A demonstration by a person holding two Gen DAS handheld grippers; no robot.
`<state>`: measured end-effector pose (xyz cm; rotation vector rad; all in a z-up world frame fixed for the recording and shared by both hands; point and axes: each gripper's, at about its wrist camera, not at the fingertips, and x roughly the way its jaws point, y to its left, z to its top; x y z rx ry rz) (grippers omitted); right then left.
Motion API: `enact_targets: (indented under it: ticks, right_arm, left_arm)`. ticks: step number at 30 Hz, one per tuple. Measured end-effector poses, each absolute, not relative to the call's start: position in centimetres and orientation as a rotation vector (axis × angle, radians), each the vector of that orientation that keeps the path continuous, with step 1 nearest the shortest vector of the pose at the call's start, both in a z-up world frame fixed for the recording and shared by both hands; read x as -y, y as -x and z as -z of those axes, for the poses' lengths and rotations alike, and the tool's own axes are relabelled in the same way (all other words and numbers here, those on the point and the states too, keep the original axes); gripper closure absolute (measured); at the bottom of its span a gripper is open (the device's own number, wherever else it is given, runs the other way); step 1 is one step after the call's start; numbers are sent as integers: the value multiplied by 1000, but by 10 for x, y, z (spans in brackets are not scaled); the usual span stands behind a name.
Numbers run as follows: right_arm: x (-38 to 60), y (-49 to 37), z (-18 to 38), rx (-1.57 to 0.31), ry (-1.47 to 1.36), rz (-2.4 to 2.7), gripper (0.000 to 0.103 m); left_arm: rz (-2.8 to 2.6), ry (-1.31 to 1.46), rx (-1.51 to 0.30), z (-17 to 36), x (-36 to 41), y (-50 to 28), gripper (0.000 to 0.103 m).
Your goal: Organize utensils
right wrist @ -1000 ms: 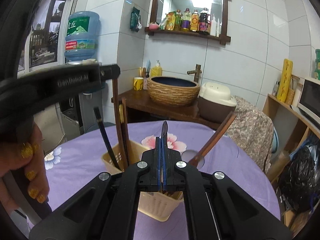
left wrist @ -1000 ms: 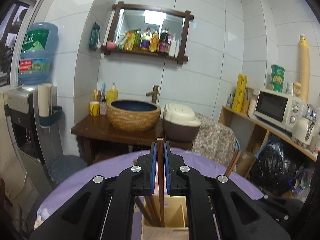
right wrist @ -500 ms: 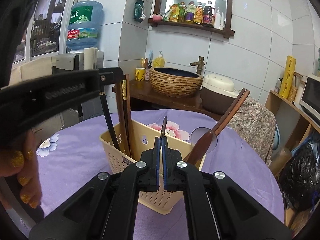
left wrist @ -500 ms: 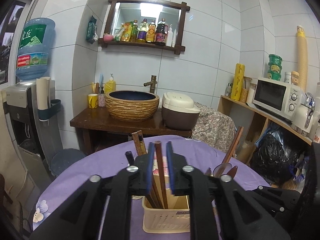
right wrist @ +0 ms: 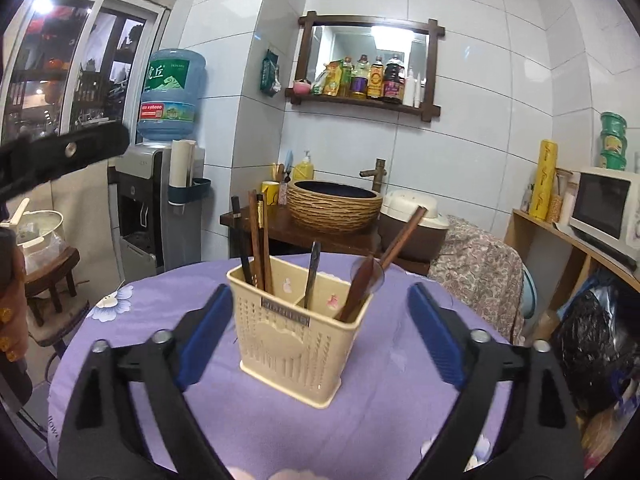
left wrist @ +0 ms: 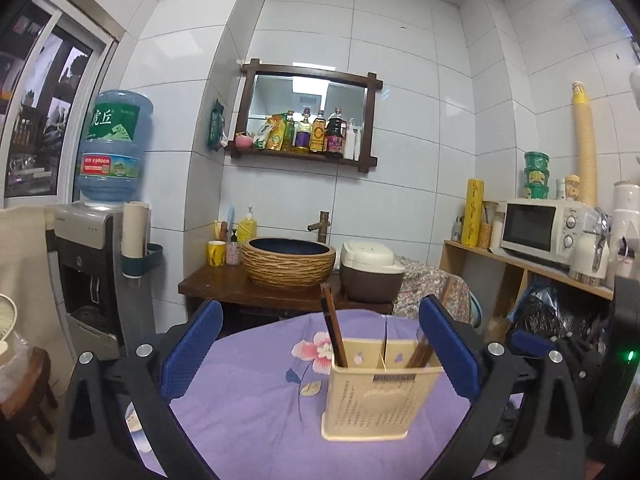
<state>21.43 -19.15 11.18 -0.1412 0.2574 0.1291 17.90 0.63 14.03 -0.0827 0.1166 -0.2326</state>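
Note:
A cream plastic utensil holder (left wrist: 380,388) (right wrist: 296,340) stands on the purple tablecloth. Brown and black chopsticks (right wrist: 256,248) (left wrist: 332,328) lean in its left compartment. A thin dark metal utensil (right wrist: 312,272) sits in the middle, and wooden spoons (right wrist: 384,268) in the right. My left gripper (left wrist: 320,344) is opening wide, with nothing touching its blue pads (left wrist: 192,350). My right gripper (right wrist: 320,332) is also opening; the holder stands ahead between its fingers, untouched. The left gripper (right wrist: 64,152) also shows at the upper left of the right wrist view.
The round table (right wrist: 400,400) has a purple flowered cloth. Behind it are a woven basin (right wrist: 334,208) on a dark stand, a rice cooker (right wrist: 412,216), a water dispenser (right wrist: 160,208) and a shelf with a microwave (right wrist: 604,212). A stool with a pot (right wrist: 44,240) stands at left.
Both grippers went from shut to wide open: the left let go of a brown chopstick, the right of the dark thin utensil. Both pulled back from the holder, which now looks smaller.

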Motion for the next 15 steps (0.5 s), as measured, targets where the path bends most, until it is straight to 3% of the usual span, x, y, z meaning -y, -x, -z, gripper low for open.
enact_targets:
  ticks: [2,15]
  right_arm:
    - [197,-196,-106,-265,111,-129,6]
    - [208,-76,-35,-312,39,-93,6]
  left_arm:
    - [232,64,-137,-128,-7,-164,5]
    - [167,59,-139,-62,-12,-62,5]
